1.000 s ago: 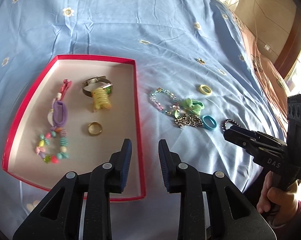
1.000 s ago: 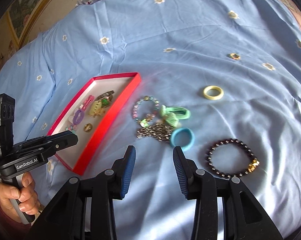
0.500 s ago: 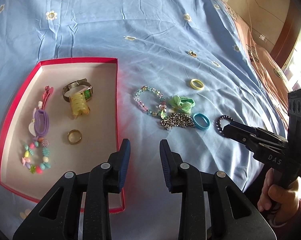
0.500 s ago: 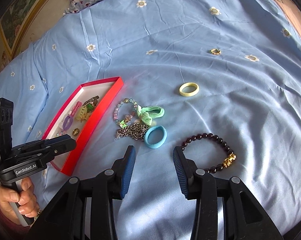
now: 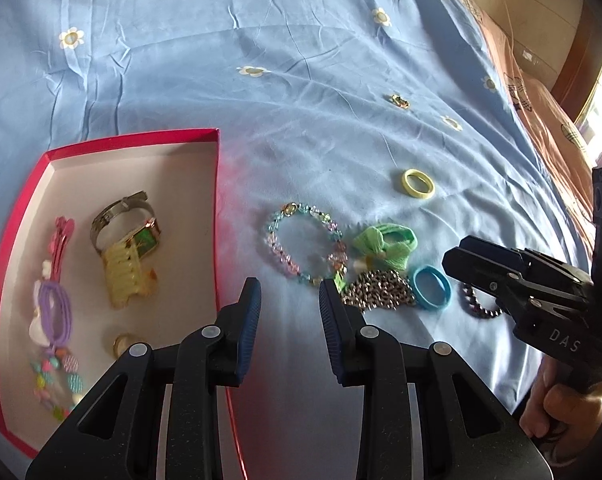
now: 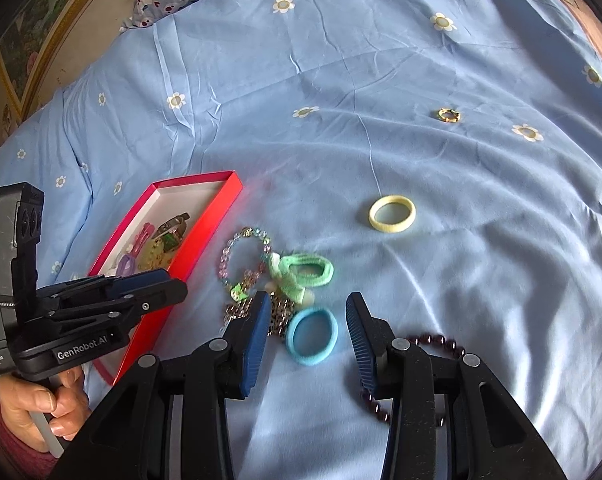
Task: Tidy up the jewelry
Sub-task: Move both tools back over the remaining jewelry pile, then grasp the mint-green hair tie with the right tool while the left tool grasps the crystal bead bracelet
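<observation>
Both grippers shifted from the red cardboard tray (image 5: 217, 208) toward the loose pile; right gripper (image 6: 307, 322) jaws wide over the blue elastic hair tie (image 6: 312, 336), left gripper (image 5: 289, 302) jaws narrow, empty.

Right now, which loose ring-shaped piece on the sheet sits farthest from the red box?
The small gold ring. It lies alone up the blue sheet, beyond the yellow band; the blue band and the bracelets cluster nearer the red box.

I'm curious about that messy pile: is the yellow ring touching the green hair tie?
Apart. In the right wrist view the yellow ring lies alone, with bare blue sheet between it and the green hair tie.
</observation>
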Demonstrator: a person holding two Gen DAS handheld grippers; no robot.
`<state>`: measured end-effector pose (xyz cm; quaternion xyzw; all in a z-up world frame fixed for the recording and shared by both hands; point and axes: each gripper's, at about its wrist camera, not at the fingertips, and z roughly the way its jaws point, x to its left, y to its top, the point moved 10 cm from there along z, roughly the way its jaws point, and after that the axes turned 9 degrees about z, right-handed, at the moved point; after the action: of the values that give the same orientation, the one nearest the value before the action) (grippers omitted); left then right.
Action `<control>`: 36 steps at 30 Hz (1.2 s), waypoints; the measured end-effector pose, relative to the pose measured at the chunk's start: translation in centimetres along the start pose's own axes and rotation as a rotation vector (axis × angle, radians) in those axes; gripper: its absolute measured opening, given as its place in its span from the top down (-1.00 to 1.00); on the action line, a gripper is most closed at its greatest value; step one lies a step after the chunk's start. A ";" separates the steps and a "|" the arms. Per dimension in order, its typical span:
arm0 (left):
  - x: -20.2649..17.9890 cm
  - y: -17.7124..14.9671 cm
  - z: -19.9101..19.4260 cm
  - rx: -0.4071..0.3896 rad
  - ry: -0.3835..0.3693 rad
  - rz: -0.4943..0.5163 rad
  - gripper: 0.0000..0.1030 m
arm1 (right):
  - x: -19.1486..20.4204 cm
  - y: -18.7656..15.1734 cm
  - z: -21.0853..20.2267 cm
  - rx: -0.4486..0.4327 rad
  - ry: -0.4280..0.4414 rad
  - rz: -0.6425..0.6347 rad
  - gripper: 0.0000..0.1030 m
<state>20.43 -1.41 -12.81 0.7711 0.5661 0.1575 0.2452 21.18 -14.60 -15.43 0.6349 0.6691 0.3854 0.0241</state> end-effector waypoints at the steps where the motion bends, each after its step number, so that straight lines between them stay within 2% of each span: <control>1: 0.0 0.2 0.5 0.008 -0.001 0.007 0.45 | 0.0 0.2 0.3 0.003 0.000 0.002 0.21; 9: -0.1 0.9 4.4 0.100 0.009 0.053 0.45 | -1.0 1.4 4.0 0.063 -0.012 0.017 0.22; 12: -0.3 0.9 5.0 0.109 0.018 0.072 0.45 | -1.0 1.2 5.0 0.081 -0.008 0.012 0.26; 13: -0.4 0.9 5.0 0.110 0.027 0.086 0.46 | -0.9 1.1 5.1 0.081 -0.008 0.004 0.31; 15: -0.7 1.0 5.1 0.106 0.031 0.102 0.51 | -0.7 1.0 5.3 0.086 -0.001 -0.006 0.68; 17: -1.1 1.0 5.1 0.098 0.004 0.110 0.87 | -0.8 0.9 5.4 0.087 -0.006 -0.009 0.86; 26: -1.6 1.4 2.3 0.000 -0.044 0.087 0.87 | -1.1 1.2 3.2 0.034 0.012 0.025 0.89; 36: -1.6 0.9 -1.3 -0.064 -0.090 0.014 0.88 | -0.2 1.7 0.5 -0.021 0.050 0.042 0.89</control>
<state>19.95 -2.87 -11.16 0.7731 0.5438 0.1422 0.2939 22.90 -14.70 -14.86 0.6386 0.6520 0.4086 0.0057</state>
